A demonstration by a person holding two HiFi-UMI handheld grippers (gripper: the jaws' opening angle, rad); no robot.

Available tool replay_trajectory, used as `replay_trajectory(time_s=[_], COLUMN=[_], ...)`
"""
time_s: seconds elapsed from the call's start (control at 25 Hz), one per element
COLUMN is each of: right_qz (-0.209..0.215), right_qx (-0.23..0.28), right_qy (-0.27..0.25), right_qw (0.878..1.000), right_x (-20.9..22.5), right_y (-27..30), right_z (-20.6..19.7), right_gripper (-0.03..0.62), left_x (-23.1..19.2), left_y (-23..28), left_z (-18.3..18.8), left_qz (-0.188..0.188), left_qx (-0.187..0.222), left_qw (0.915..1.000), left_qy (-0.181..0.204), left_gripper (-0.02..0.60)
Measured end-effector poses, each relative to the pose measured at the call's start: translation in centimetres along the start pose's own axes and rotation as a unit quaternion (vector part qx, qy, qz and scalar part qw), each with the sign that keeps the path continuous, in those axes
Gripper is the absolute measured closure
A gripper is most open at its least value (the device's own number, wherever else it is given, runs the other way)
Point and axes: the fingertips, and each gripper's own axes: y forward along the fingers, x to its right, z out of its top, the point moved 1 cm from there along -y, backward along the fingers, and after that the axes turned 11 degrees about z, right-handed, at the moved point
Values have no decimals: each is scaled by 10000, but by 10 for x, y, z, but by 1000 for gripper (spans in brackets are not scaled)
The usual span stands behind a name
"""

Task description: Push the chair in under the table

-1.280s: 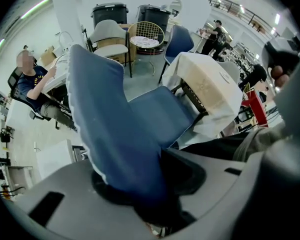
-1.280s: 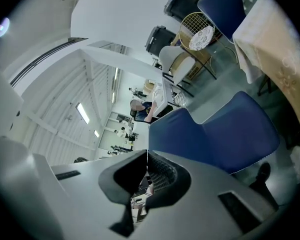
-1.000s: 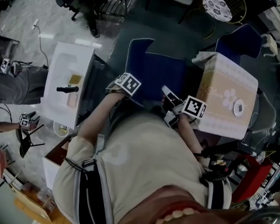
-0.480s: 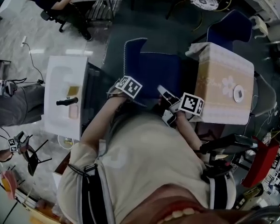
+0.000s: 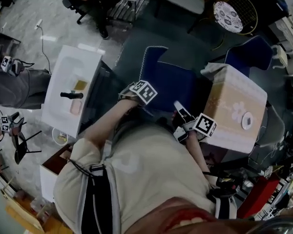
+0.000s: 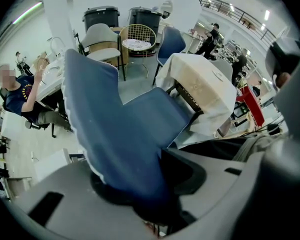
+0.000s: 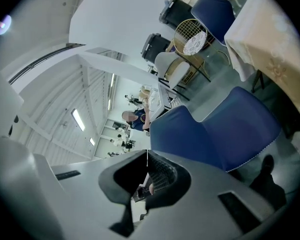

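Grey floor (image 5: pixel 136 43); blue chair (image 5: pixel 173 82) back in left tongs (image 6: pixel 145 186).

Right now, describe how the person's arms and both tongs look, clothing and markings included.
The left tongs and right tongs have smooth grey bodies with black inner pads. Each carries a white cube with black square markers: left cube, right cube. The person wears a pale beige short-sleeved shirt with dark shoulder straps; the forearms are bare.
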Motion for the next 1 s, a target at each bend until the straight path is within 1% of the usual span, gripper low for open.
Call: replay_trajectory(time_s=[0.08,0.16,0.2,0.36,0.48,0.56,0.72,0.88,0.96,1.0], right_qz=[-72,85,137,108,262,132,432,93,119,63], right_qx=[-65,-94,-95,-108,-48,-64,30,162,134,98], right_qy=[29,69,75,120,154,104,39,93,-5,-111], right_qw=[9999,9999,9998,9998,9995,9998,9991,9998,9998,9999], right_x=[1,-6,-9,-11,-13,-9,-10,5,-3,-5], right_y=[4,8,9,12,13,11,10,-3,0,1], right_z=[-4,-3,-2,1,-1,-4,8,5,7,7], right_gripper=[582,582,582,582,582,582,582,582,582,582], left_x=[-3,-2,-1,-1,2,2,-2,0,-5,-6], left_y=[-2,-4,-5,-10,-9,-8,-1,3,0,-1], left_z=[0,4,6,7,5,2,8,3,2,3], left_qz=[-17,-58,-84,-105,-110,-86,48,44,52,39], left_qx=[25,62,77,65,89,86,26,-51,-55,-42], left_qw=[10000,9998,9998,9998,9997,9997,9996,9998,9998,9999], left_qy=[-86,-175,-189,-171,-173,-195,-274,-177,-159,-144], left_gripper=[420,420,422,422,420,422,422,420,420,422])
